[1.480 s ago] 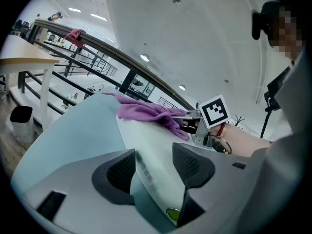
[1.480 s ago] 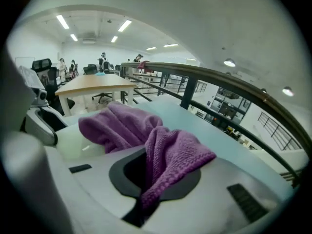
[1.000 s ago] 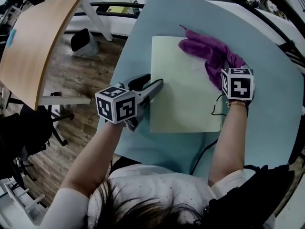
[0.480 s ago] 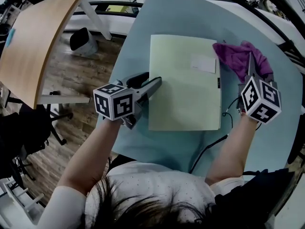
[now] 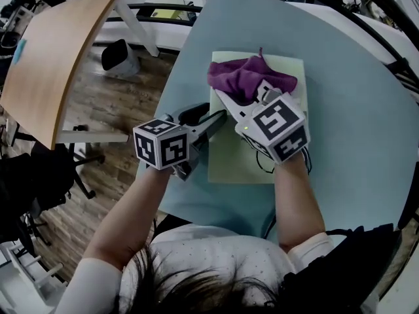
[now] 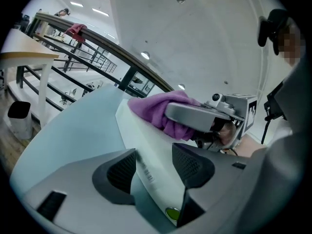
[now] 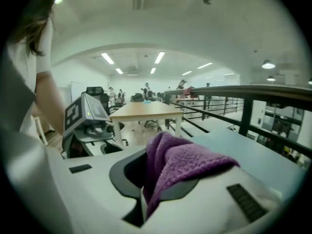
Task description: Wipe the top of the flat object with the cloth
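cloth (image 5: 249, 76) — moved left, onto flat object (image 5: 228, 161)

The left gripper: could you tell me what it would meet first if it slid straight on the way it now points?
Probably the purple cloth, held in the right gripper's tongs on the pale sheet. Depth is unclear, so that gripper might come first.

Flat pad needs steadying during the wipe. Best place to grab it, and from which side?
The left long edge, coming in low from the left. The flat pad is thin and lies flush on the table, so only an edge offers a bite, and the cloth in the right tool covers the far end. The left tool straddles that edge, jaws apart.
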Demonstrator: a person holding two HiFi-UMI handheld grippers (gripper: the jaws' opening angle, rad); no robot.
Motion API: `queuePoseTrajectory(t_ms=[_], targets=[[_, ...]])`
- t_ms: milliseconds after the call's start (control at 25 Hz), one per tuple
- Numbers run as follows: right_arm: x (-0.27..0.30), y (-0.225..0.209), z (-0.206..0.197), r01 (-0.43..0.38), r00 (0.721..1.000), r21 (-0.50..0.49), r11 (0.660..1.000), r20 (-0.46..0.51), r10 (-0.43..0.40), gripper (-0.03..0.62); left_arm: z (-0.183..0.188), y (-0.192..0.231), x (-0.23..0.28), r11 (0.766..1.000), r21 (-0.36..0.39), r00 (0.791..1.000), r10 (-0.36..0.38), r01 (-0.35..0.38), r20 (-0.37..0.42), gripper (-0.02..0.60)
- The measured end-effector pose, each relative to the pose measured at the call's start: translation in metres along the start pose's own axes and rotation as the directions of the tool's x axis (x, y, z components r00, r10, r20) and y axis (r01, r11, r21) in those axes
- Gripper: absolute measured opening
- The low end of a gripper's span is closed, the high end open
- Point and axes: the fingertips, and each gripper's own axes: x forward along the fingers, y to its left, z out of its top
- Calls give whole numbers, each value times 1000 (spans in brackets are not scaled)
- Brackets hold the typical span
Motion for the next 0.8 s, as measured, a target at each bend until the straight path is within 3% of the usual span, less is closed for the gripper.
queuePoseTrajectory(t_ms=[120,240,400,800], targets=[[31,23,-10,-72,992,-114,991,-109,60,19,-1,0,0,1000,10,1000,13,-13,5,229],[37,17,-18,-65,984,-125,990,-171,43,20,0,1,2,1000,17,1000,20,-20,5,229],[28,1,-29,12,968,-145,989,-245,-48,20,0,1,1,1000,12,1000,14,-14,5,229],[-28,-50,-64,238,926,-106,965,-276,-258,21,-2,1,0,1000,-10,1000,-6,6,-9,229]])
